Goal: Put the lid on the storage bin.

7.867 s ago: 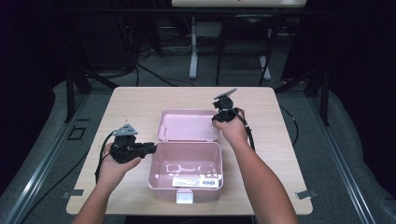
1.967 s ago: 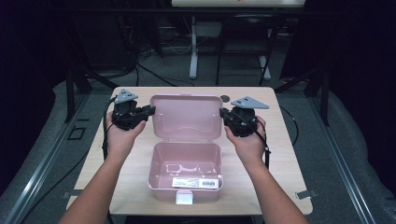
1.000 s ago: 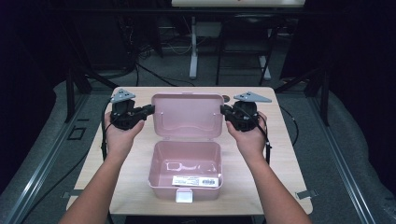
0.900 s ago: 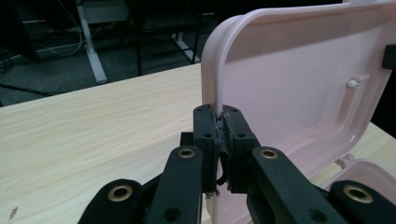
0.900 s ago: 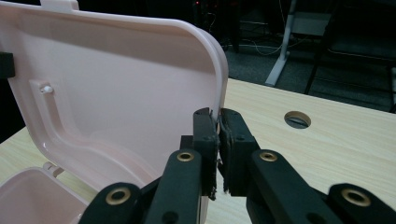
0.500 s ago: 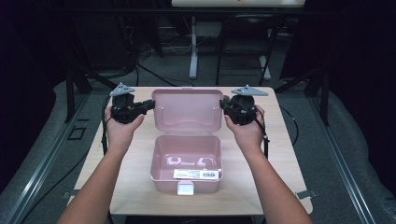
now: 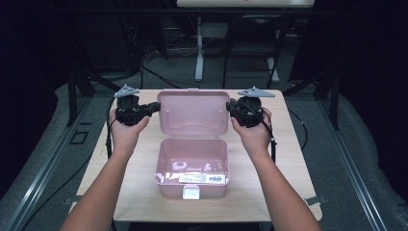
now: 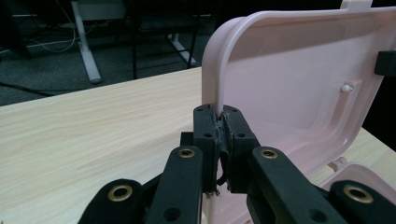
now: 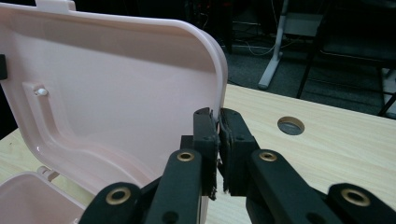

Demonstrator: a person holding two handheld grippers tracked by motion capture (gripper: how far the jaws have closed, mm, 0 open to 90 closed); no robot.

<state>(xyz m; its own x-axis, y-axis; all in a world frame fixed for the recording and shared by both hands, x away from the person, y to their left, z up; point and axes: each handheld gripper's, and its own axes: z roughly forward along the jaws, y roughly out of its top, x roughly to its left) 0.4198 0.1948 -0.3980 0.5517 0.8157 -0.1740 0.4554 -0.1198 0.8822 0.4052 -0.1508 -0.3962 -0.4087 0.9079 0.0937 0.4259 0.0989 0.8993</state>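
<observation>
**Lid held at both edges, halfway through its swing**

While I stood at the near edge of the table, the pink box sat closest to me, its base open, with a white latch tab at the front wall and a label strip lying inside. Behind the base, the lid stood roughly upright on its rear hinge, its inner face turned toward me. My left gripper was pressed together on the lid's left rim, pinching the thin plastic between its pads. My right gripper pinched the right rim in the same way. Farther back, a round hole showed in the tabletop, and beyond the table stood the leg of a desk on a dark floor.

I judged this to be the lid-swinging step, with the lid at mid-travel; whether it was opening or closing I could not tell. The next move called for both hands to turn together about the hinge, keeping level so the lid would not twist.
</observation>
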